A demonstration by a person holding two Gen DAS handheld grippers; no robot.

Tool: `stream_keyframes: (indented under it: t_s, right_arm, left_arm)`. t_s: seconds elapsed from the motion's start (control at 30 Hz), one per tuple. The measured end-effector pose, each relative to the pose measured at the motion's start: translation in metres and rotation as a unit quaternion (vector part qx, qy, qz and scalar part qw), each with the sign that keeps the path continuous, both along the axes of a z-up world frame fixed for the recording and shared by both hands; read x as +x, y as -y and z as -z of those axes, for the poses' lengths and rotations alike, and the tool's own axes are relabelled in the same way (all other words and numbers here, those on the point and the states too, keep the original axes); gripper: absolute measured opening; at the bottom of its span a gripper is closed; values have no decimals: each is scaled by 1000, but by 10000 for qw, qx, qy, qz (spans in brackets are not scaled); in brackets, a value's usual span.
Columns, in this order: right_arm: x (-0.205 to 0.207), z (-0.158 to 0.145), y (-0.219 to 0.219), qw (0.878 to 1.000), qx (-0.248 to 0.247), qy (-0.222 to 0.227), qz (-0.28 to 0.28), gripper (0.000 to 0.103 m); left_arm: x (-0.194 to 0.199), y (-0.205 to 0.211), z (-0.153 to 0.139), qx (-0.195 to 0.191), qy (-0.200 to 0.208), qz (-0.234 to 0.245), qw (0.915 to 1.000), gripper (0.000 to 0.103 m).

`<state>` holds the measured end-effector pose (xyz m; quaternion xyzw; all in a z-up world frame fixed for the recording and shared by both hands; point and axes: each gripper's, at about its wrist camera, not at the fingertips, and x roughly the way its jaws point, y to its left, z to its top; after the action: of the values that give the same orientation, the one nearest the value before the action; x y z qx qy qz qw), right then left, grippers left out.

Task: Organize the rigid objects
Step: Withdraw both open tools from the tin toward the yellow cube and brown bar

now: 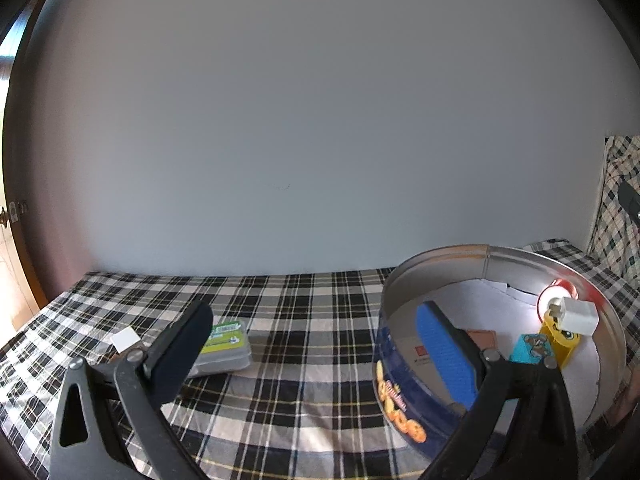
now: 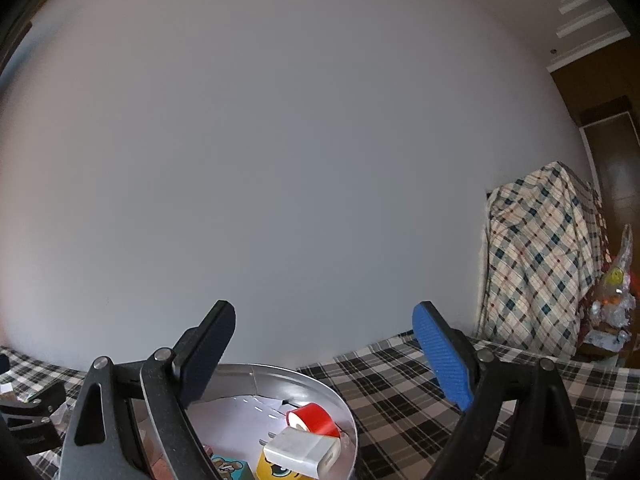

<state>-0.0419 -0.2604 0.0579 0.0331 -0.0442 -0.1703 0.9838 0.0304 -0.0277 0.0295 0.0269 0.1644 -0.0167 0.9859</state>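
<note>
— What writing can we read? On the round blue cookie tin with the silver inner wall (image 1: 400, 364) we see orange lettering and printed cookies on the outside, too blurred and curved to spell out. The small flat case with a green label (image 1: 224, 346) carries print as well, illegible from here.

— And how do the things inside look? In the tin we have a roll of red tape (image 2: 312, 419) leaning at the far wall, a white plug adapter (image 2: 302, 450) lying on top of a yellow cartoon-faced block (image 1: 558, 340), and a teal box with a bear picture (image 1: 530, 350) beside it. White paper lines the bottom.

— Our claws? The left gripper (image 1: 316, 352) stands wide, nothing between its jaws; its blue pad sits over the tin's near rim, perhaps just inside. The right gripper (image 2: 324, 356) is wide too, empty, pointing across the tin's right edge.

— Room to move? The black-and-white plaid cloth (image 1: 304, 312) is bare between case and tin, and the grey wall (image 1: 300, 120) rises just behind.
</note>
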Motion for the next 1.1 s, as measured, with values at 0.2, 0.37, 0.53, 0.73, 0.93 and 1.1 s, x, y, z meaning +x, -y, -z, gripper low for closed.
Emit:
stream_keyframes:
  t_s: [0.2, 0.37, 0.53, 0.73, 0.93, 1.1]
  right_arm:
    - [-7, 1, -4, 9999, 147, 25, -2, 92]
    - [-19, 1, -12, 9998, 57, 175, 113, 92]
    - [-24, 1, -13, 9996, 134, 201, 154, 92]
    - [-29, 1, -22, 9995, 130, 182, 206, 92]
    - [-33, 3, -40, 9997, 196, 111, 37, 92]
    - [-25, 7, -63, 9983, 418, -207, -354, 92]
  left_arm:
    - [-4, -12, 3, -90, -100, 1, 9999, 103]
    - [-4, -21, 5, -129, -204, 30, 9997, 103]
    - [-6, -31, 6, -116, -268, 17, 9996, 103]
    - [-5, -53, 8, -237, -396, -35, 9989, 103]
    - [1, -82, 14, -309, -725, -128, 9968, 103]
    - [3, -113, 18, -438, -908, -349, 9943, 103]
